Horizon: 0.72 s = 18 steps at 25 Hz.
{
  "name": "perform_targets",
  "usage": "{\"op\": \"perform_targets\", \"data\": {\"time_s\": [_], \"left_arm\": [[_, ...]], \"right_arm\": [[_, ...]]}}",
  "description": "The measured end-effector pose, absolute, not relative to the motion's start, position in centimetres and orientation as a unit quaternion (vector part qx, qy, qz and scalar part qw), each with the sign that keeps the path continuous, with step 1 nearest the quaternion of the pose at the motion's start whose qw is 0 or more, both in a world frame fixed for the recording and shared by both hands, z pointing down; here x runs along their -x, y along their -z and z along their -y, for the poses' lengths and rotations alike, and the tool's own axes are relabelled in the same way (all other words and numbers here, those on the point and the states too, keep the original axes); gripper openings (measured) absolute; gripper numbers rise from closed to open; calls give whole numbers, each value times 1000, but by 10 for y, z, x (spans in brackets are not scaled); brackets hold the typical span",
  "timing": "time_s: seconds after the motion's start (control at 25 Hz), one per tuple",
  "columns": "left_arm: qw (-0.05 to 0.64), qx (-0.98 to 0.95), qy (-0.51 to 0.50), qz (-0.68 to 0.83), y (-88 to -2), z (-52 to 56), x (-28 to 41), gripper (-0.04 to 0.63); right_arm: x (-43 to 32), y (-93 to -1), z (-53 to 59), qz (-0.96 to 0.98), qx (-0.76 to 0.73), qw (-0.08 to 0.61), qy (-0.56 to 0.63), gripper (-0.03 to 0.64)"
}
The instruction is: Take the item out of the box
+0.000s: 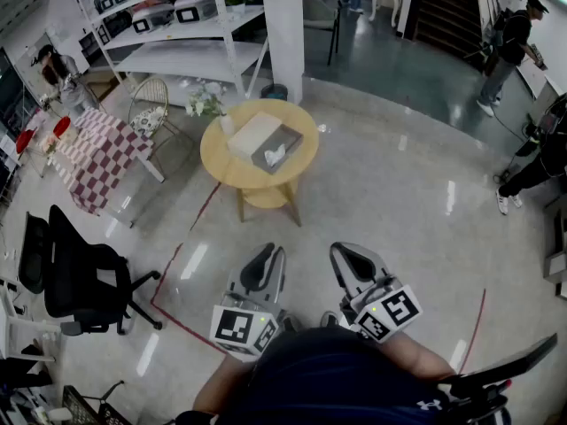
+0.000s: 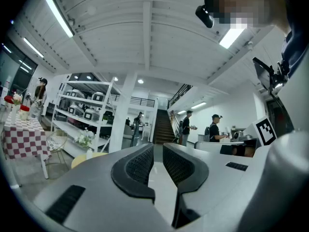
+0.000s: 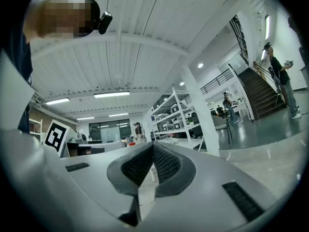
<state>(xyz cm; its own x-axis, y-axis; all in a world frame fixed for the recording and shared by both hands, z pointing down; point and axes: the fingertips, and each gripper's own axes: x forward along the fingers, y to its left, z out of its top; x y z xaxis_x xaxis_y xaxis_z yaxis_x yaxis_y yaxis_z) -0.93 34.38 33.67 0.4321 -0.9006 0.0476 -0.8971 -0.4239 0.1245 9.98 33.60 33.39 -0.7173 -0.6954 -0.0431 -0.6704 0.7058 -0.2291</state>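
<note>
Floor [image 1: 372, 193] toward the round table [image 1: 221, 168] looks open; office chair [image 1: 80, 277] left.

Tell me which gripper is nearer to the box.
Left, slightly. In the head view the left gripper sits almost straight before the box; the right gripper is off to its right. Both are far.

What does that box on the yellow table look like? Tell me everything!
The box sits open on the yellow table, lying flat and turned at an angle. One half looks pale cream, the other grey, with a small white item resting in the grey half. A vase of flowers stands by its corner. Nothing grips it.
</note>
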Motion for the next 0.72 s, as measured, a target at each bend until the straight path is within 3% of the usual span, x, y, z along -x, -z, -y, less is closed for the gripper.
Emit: {"op": "perform_targets", "data": {"time_s": [0.2, 0.72], "left_arm": [[41, -843, 26, 536, -335, -307, 5, 71], [33, -839, 12, 544, -337, -309, -23, 69]], "right_arm": [[-102, -333, -302, -922, 379, 65, 50, 12], [-128, -340, -296, -922, 375, 74, 65, 12]]}}
